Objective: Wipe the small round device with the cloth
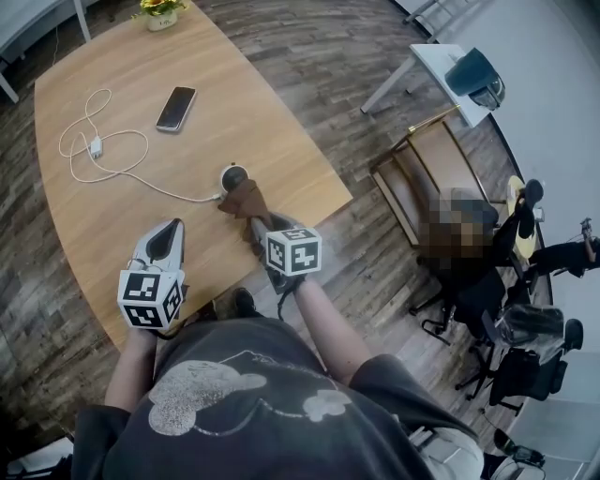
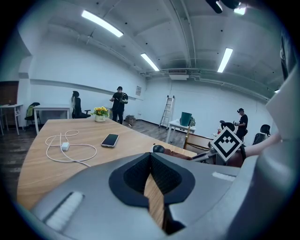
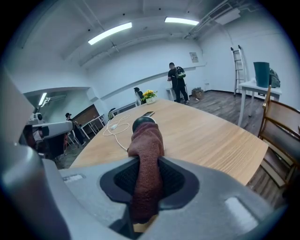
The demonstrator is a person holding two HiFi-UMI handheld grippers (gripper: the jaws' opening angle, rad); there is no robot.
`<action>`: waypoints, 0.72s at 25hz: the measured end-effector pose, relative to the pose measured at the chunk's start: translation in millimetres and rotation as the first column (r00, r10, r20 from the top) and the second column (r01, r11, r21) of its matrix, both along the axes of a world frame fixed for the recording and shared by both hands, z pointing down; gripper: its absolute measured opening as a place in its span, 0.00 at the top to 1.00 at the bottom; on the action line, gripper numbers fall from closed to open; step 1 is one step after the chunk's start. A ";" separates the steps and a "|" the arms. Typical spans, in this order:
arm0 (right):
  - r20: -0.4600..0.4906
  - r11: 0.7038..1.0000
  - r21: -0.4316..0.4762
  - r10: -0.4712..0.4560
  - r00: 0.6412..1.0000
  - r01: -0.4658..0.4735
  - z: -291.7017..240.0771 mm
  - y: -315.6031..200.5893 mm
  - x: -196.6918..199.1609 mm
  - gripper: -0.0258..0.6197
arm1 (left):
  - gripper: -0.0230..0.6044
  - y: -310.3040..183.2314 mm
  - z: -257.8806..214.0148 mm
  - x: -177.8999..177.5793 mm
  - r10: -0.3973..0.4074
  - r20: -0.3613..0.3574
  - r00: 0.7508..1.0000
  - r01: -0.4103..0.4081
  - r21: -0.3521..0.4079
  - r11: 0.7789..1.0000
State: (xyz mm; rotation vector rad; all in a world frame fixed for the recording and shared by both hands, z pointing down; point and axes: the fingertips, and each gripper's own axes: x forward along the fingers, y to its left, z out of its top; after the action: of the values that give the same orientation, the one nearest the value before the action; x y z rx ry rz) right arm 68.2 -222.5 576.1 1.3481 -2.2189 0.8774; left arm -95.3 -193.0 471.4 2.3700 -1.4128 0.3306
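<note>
Task thing: small round device (image 1: 232,175) sits on the wooden table (image 1: 281,122) near its front edge, at the end of a white cable (image 1: 103,169).
Cloth: brown cloth (image 3: 147,140), one end pinched in the jaws. The free end reaches forward and lies against the near side of the device; the device's dark top shows above it.
Right gripper: right gripper (image 3: 146,161) is clenched on the cloth, just behind the device, aimed at it.
Left gripper: left gripper (image 2: 151,159) has its jaw tips together and nothing in them. Only table wood shows through the slit. It hangs over the table's near edge, apart from the device.
Done: cloth is grasped and brought to the device, in contact.
Left: the wiping itself. Likely at its start or in the middle; the pictures do not show how much of the surface is covered. The far side and top look untouched by the cloth now.
Device steadied: no, nothing holds it.
Other: phone (image 1: 175,109) and flower pot (image 1: 159,14) lie further up the table, well apart.
</note>
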 end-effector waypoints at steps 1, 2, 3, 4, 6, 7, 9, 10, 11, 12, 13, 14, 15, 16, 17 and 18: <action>-0.008 1.000 -0.014 -0.001 1.000 0.000 5.0 2.0 0.1 0.83 | 0.93 0.9 1.0 -0.4 -0.001 0.001 1.000 0.001 -0.004 1.000; -0.016 1.000 -0.029 -0.001 1.000 0.001 10.0 4.2 0.2 0.83 | 0.93 1.7 2.2 -1.1 -0.003 0.001 1.000 0.003 -0.008 1.000; -0.025 0.999 -0.043 -0.002 1.000 0.001 14.9 6.3 0.4 0.83 | 0.93 2.3 3.5 -2.2 -0.005 0.000 1.000 0.005 -0.012 1.000; -0.034 0.998 -0.055 -0.003 0.999 0.001 19.3 8.2 0.6 0.83 | 0.93 2.6 4.5 -3.5 -0.007 0.000 1.000 0.007 -0.015 1.000; -0.048 0.997 -0.071 -0.002 0.999 -0.001 25.9 11.5 1.8 0.83 | 0.93 3.2 6.4 -5.7 -0.010 -0.001 1.000 0.010 -0.020 1.000; -0.052 0.997 -0.075 0.001 0.999 -0.005 28.1 12.9 2.9 0.83 | 0.93 3.5 7.4 -6.4 -0.012 0.000 1.000 0.012 -0.022 1.000; -0.056 0.997 -0.078 0.011 0.998 -0.015 30.7 15.0 5.8 0.83 | 0.93 4.1 9.8 -6.5 -0.010 0.005 1.000 0.010 -0.024 1.000; -0.058 0.996 -0.082 0.014 0.998 -0.019 31.8 16.1 7.1 0.83 | 0.93 4.3 10.9 -6.0 -0.008 0.006 1.000 0.008 -0.026 1.000; -0.061 0.996 -0.086 0.017 0.998 -0.022 32.7 17.3 8.2 0.83 | 0.93 4.7 12.1 -5.3 -0.004 0.006 1.000 0.005 -0.028 1.000; -0.063 0.996 -0.090 0.020 0.998 -0.026 33.5 18.5 9.2 0.83 | 0.93 5.1 13.4 -4.3 -0.001 0.005 1.000 0.001 -0.031 1.000; -0.064 0.995 -0.092 0.025 0.998 -0.031 33.8 19.5 10.6 0.83 | 0.93 5.4 14.5 -3.2 0.003 0.003 1.000 -0.003 -0.034 0.999; -0.063 0.995 -0.091 0.032 0.997 -0.038 33.2 20.0 12.4 0.83 | 0.93 5.5 15.2 -1.9 0.007 0.000 1.000 -0.007 -0.035 0.999; -0.062 0.995 -0.088 0.041 0.997 -0.047 31.7 20.0 14.5 0.83 | 0.93 5.4 15.4 -0.8 0.012 -0.004 1.000 -0.012 -0.036 0.999; -0.060 0.995 -0.083 0.051 0.997 -0.056 29.2 19.5 16.4 0.83 | 0.93 5.2 15.3 -0.4 0.016 -0.008 1.000 -0.016 -0.035 0.999; -0.060 0.995 -0.076 0.061 0.996 -0.065 26.1 18.9 18.2 0.83 | 0.93 5.0 15.1 -0.8 0.019 -0.013 1.000 -0.019 -0.034 0.999; -0.060 0.995 -0.067 0.071 0.996 -0.075 22.6 18.2 20.5 0.83 | 0.93 4.9 15.2 -1.9 0.020 -0.019 1.000 -0.021 -0.034 0.999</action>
State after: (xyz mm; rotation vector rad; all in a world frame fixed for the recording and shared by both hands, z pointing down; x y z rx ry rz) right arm 88.7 -204.3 598.7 1.4124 -2.0881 0.9206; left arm -97.3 -188.2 486.6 2.3555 -1.3648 0.3348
